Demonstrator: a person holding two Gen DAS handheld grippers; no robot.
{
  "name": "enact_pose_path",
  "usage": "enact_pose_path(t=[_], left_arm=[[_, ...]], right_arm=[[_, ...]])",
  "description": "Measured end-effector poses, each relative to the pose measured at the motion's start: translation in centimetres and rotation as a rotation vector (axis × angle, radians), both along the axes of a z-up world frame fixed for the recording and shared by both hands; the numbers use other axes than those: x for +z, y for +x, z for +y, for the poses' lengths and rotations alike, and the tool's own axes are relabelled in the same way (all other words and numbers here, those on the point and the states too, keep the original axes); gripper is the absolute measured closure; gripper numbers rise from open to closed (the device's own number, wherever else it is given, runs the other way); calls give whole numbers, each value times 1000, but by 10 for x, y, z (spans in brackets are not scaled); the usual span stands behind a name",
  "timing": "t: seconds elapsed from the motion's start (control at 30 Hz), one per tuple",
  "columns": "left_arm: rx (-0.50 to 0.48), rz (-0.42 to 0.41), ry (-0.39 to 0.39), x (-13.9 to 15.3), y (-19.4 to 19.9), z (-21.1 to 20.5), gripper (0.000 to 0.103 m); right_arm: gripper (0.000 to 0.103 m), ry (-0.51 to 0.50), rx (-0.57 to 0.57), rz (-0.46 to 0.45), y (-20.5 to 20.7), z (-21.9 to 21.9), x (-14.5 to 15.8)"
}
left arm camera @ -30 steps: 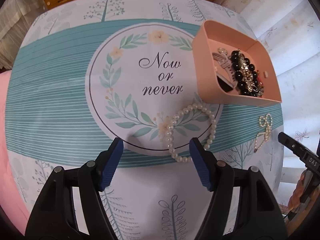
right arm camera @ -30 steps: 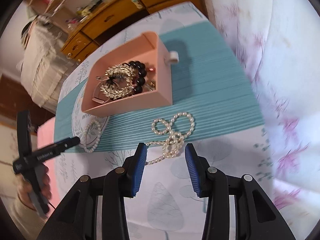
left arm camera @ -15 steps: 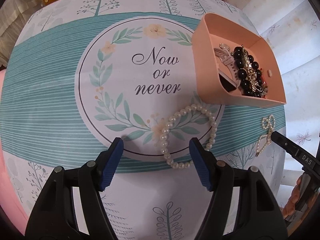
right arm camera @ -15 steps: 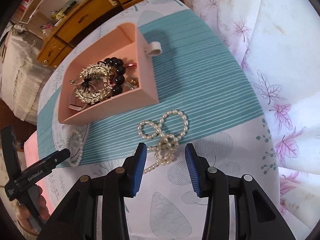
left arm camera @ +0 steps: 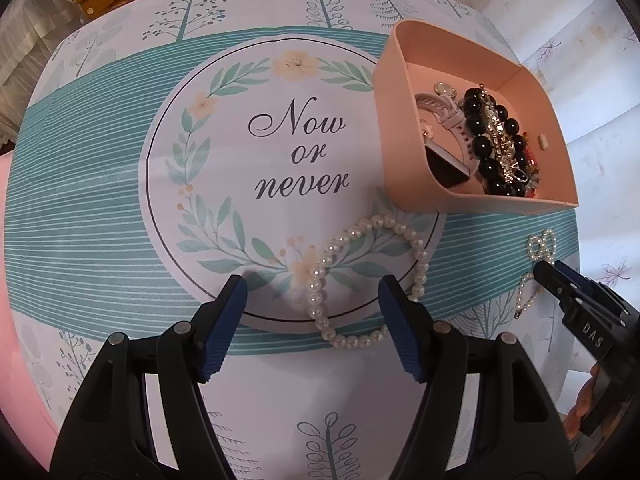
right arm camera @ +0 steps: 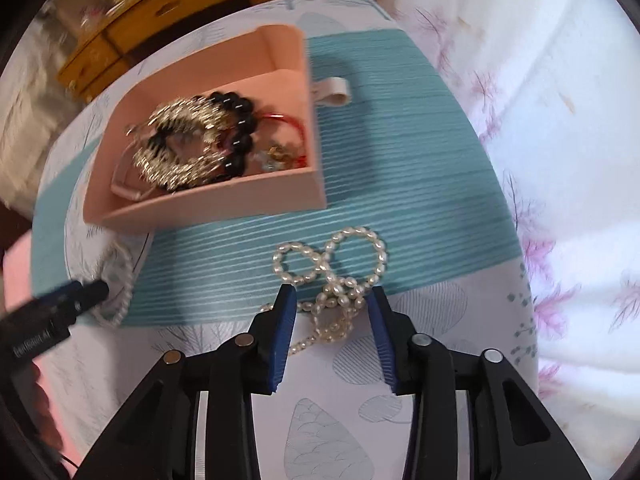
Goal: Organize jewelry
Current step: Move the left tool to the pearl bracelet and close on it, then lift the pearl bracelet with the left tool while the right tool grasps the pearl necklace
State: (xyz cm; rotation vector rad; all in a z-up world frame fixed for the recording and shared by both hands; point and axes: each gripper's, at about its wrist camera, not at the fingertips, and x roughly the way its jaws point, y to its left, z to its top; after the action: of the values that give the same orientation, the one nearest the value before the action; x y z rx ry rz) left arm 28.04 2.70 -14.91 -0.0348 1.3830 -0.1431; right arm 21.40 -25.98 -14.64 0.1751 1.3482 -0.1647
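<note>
Closing around the tangled small-pearl strand (right arm camera: 334, 280), the right gripper (right arm camera: 330, 300) has its jaws partway in, pads either side of the knot but not yet pressing on it. That strand lies on the tablecloth (right arm camera: 420, 200) just in front of the pink tray (right arm camera: 224, 208), which already holds black beads, a gold piece and a watch. The left gripper (left arm camera: 312, 292) hangs wide apart and holds nothing, straddling the near part of the round pearl bracelet (left arm camera: 400, 232), which lies flat on the printed circle beside the tray.

Risks, judged from this:
- Pads may catch only one loop of the strand, so the loose tail dangles, snags the tray wall or drags on the cloth.
- Pearls are smooth and round; a shallow pinch could let them squirt out.
- Fingertips sit low, so they may nip the cloth as well and tug the tray.
- The right view is blurred, so exact pad contact cannot be confirmed.
</note>
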Motion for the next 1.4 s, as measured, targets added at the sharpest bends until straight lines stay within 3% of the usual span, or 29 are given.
enact_pose_path(t=[0.17, 0.37, 0.47, 0.53, 0.57, 0.6, 0.83, 0.97, 1.17, 1.4], left_arm=[[-4, -5, 42, -3, 0, -11, 37], [-9, -13, 82, -6, -1, -24, 38], [-2, -14, 104, -6, -1, -33, 44], [-17, -30, 103, -3, -6, -41, 64], [-27, -36, 106, -2, -7, -46, 92], [-41, -28, 120, -2, -9, -50, 98], [-42, -12, 61, 4, -24, -50, 98], [-45, -34, 37, 19, -31, -47, 98], [-52, -112, -12, 70, -34, -41, 98], [-61, -245, -60, 151, -18, -28, 98]], right_arm=[[72, 22, 9, 8, 5, 5, 3], [91, 91, -18, 16, 5, -10, 9], [92, 120, -23, 12, 4, -20, 11], [94, 133, -18, 5, 5, -21, 14], [94, 147, -17, 2, 5, -23, 14], [94, 153, -15, -1, 4, -29, 11], [99, 209, -9, -40, -4, -40, 24], [99, 213, 20, -89, -9, -45, 48], [99, 244, 49, -192, -18, -44, 105], [99, 242, 99, -371, -19, -37, 199]])
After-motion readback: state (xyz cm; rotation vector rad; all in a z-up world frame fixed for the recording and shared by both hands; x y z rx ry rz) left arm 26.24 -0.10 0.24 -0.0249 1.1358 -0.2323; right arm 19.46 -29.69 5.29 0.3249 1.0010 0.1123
